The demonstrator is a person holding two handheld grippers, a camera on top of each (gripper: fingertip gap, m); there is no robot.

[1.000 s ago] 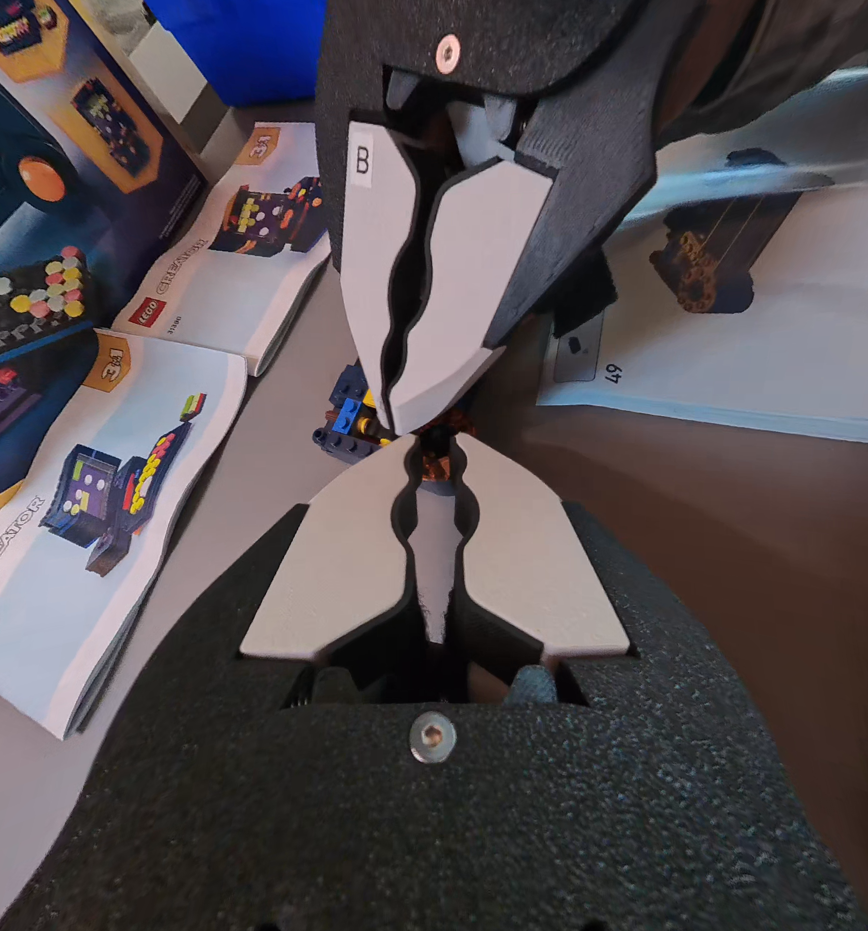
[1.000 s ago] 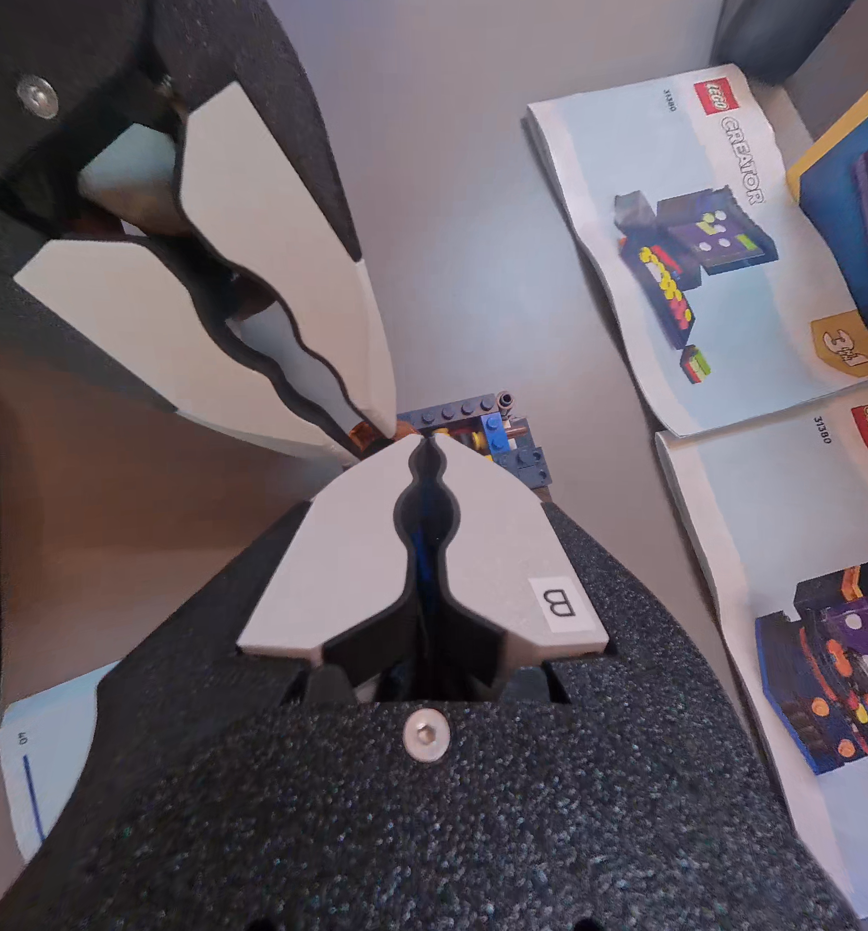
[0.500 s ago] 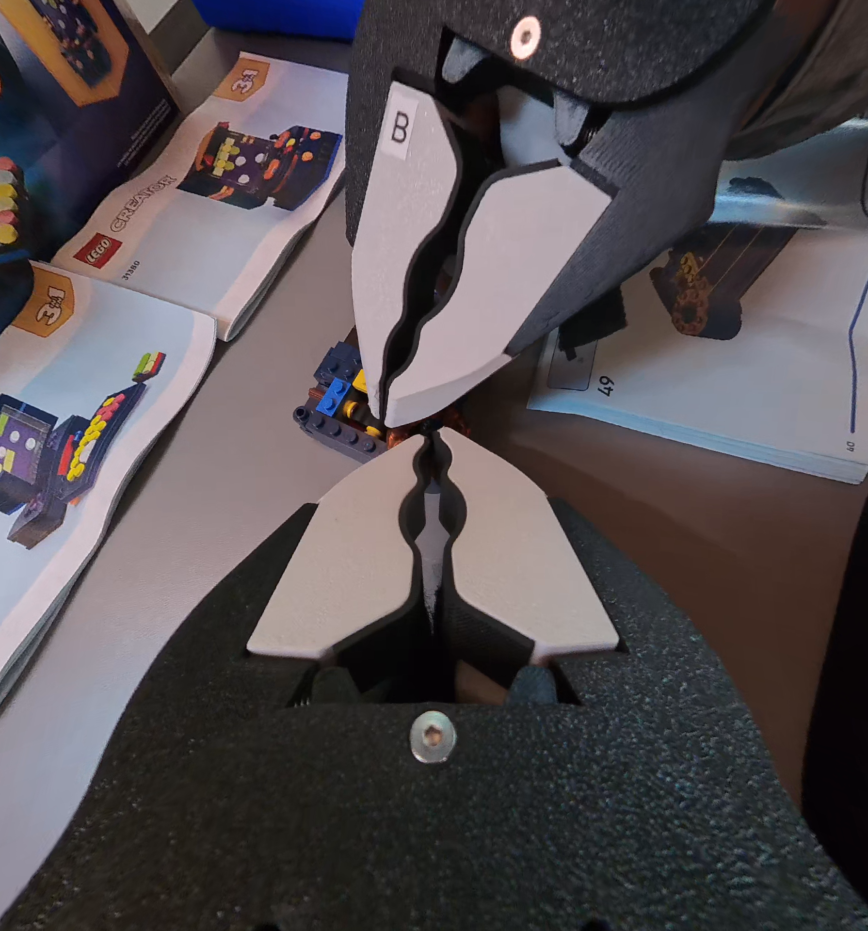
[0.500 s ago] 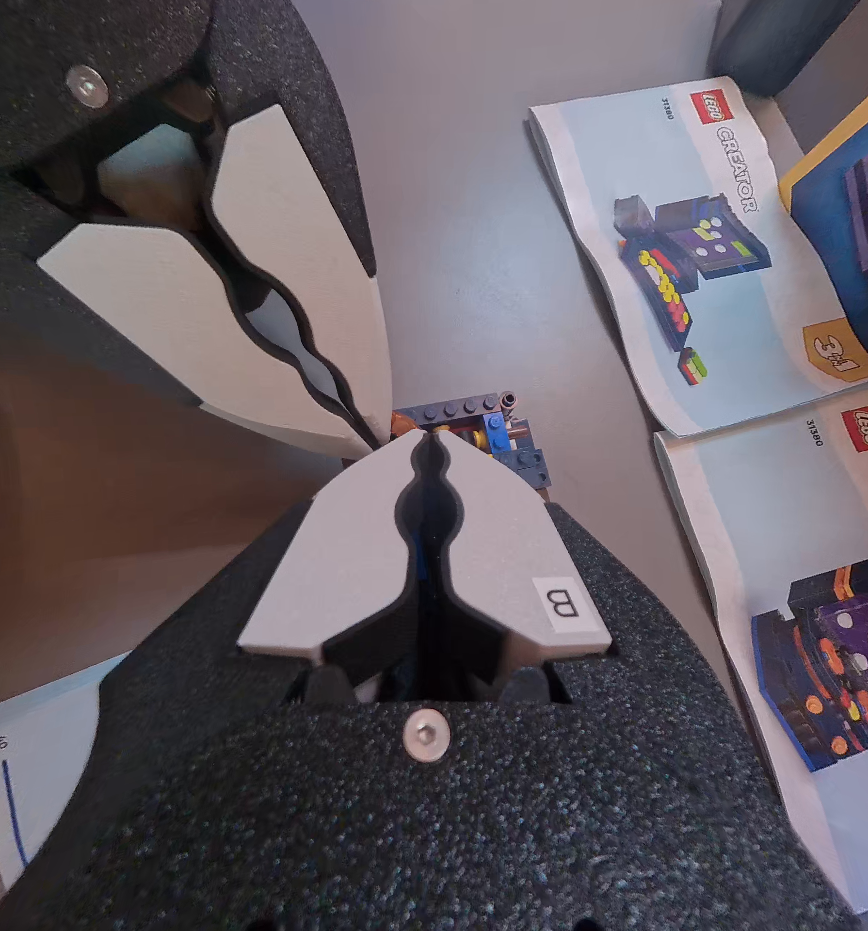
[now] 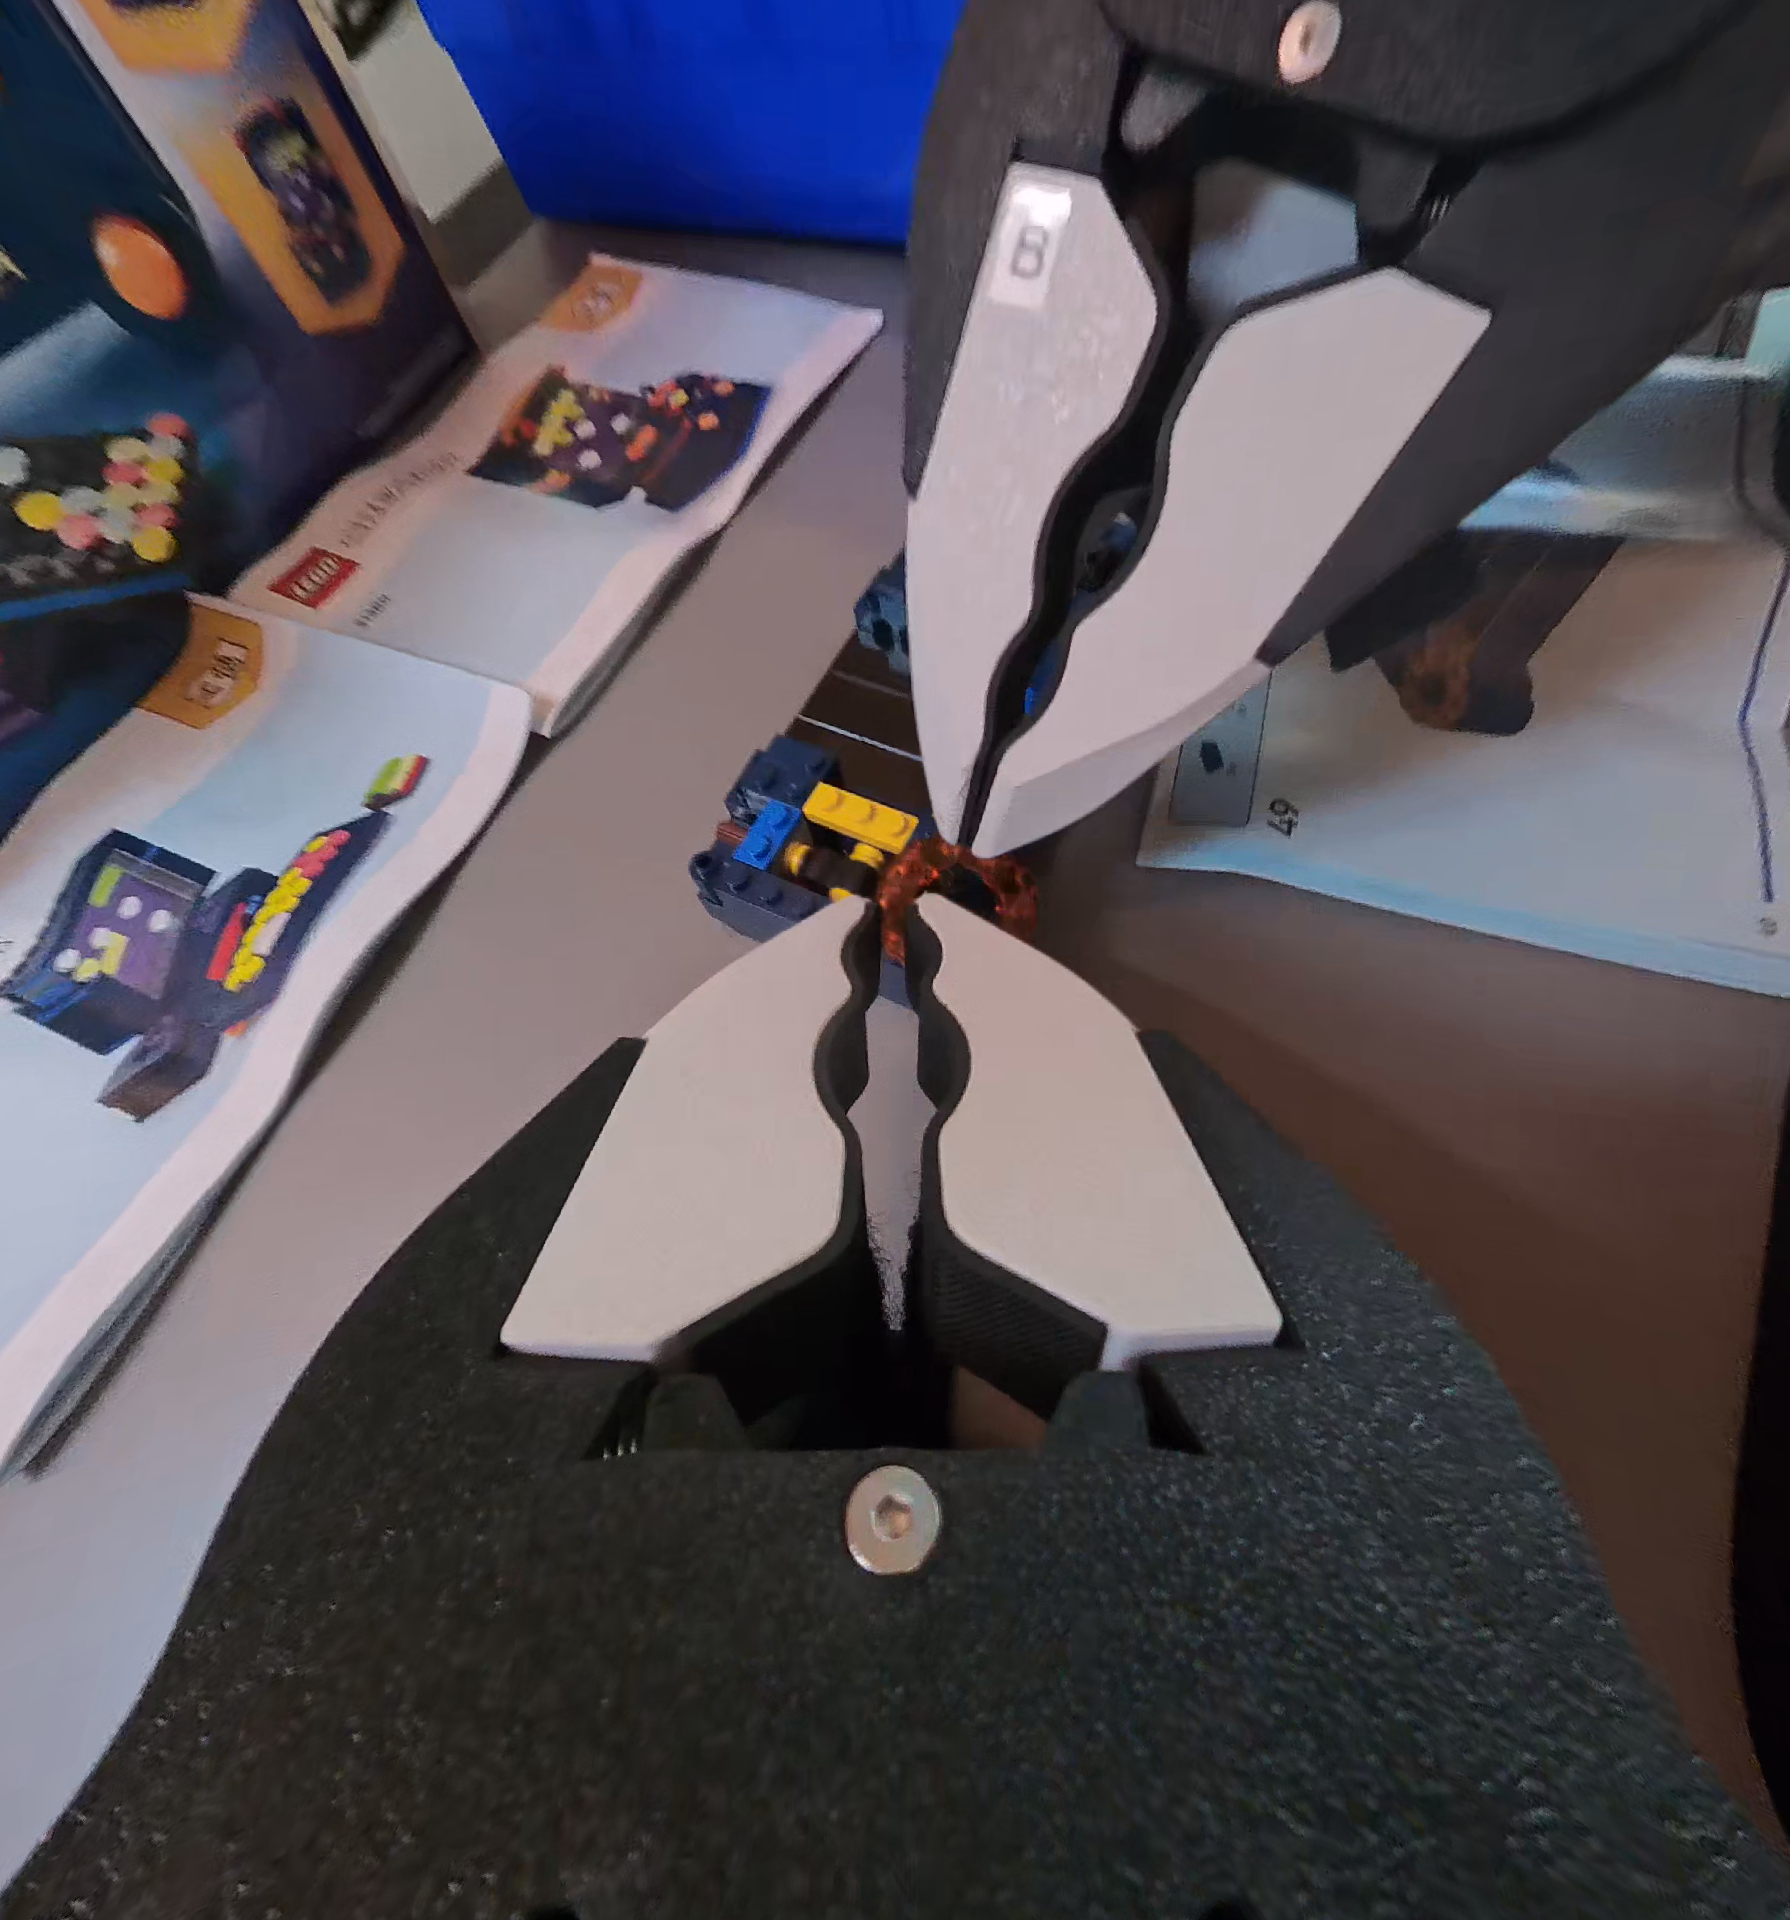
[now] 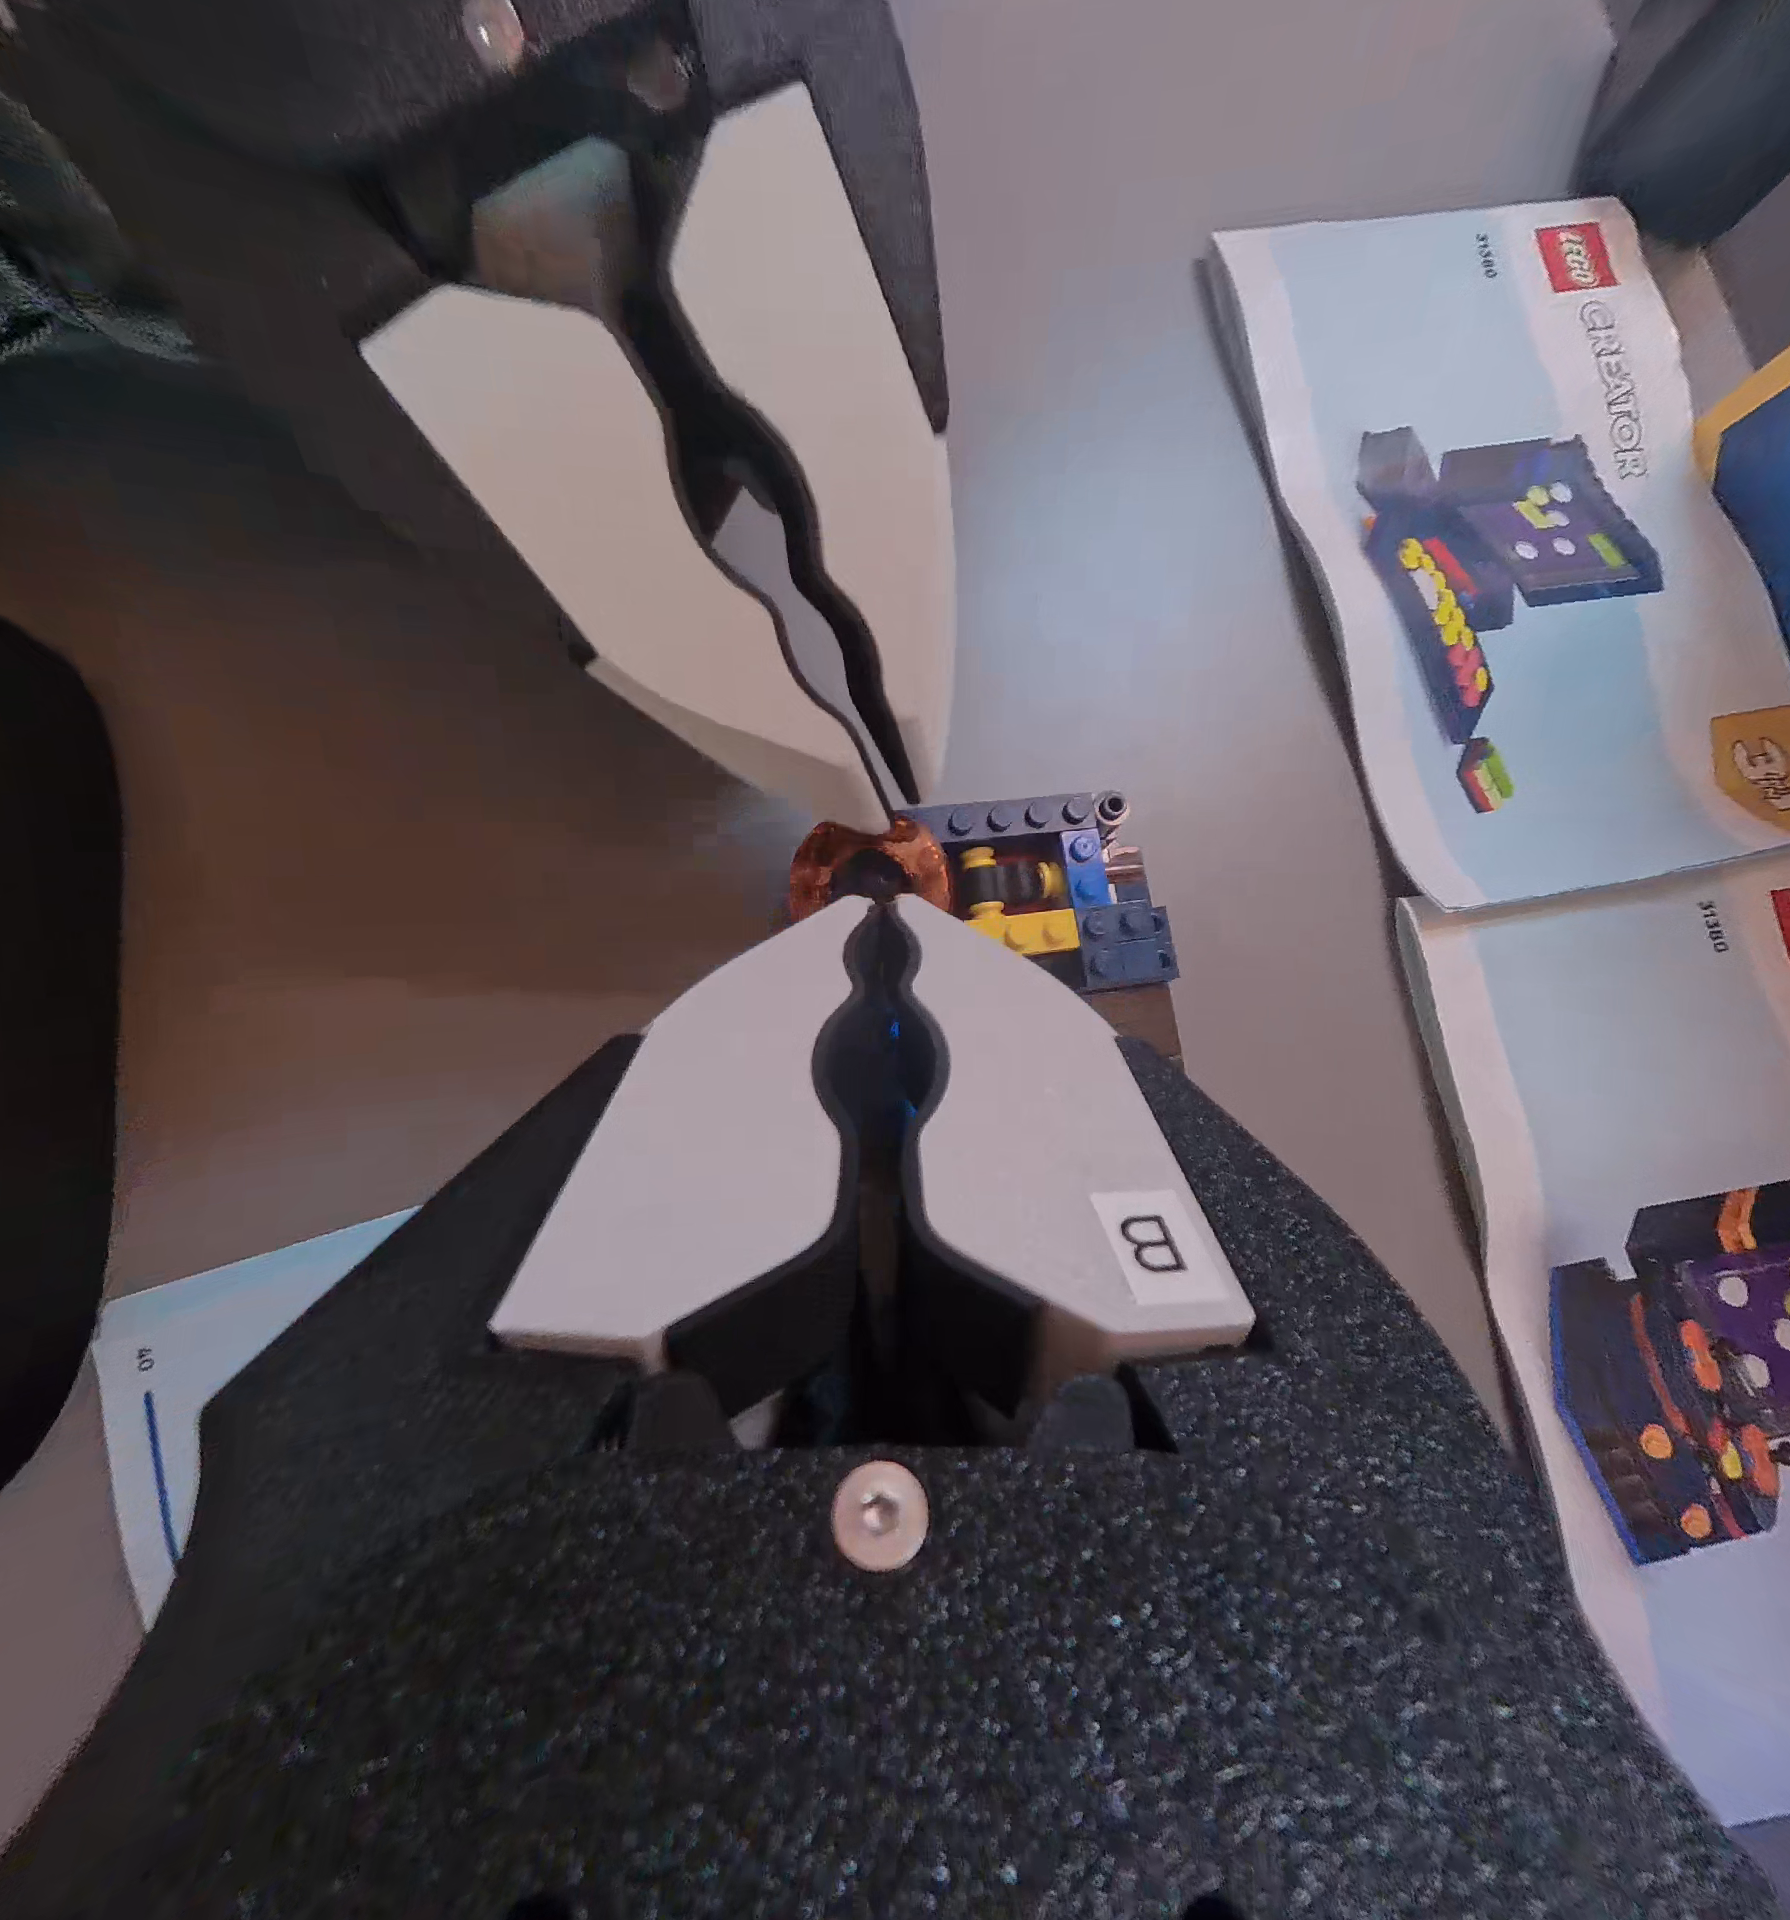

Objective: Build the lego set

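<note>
Both grippers have risen from the table, lifting the brick model [image 5: 818,842] with them. The left gripper [image 5: 896,914], slightly open a second ago, now pinches the orange disc [image 5: 958,888], now in plain view. The right gripper's [image 6: 880,904] closed tips meet the disc from the far side.

We're looking at grainy, matt black plastic on the left gripper [image 5: 896,914], with smooth pale grey plates on its fingers [image 5: 745,1101] and a shiny metal screw [image 5: 892,1519] behind them. At their tips sits a translucent orange ring [image 5: 958,883], glossy plastic, pinched by its rim. Right beside the ring, the small brick build [image 5: 818,842] is smooth, slightly shiny plastic in navy, blue and yellow. Left of that build the booklets [image 5: 579,499] are smooth printed paper, a bit wavy. The table [image 5: 662,665] under it looks matt grey.
</note>
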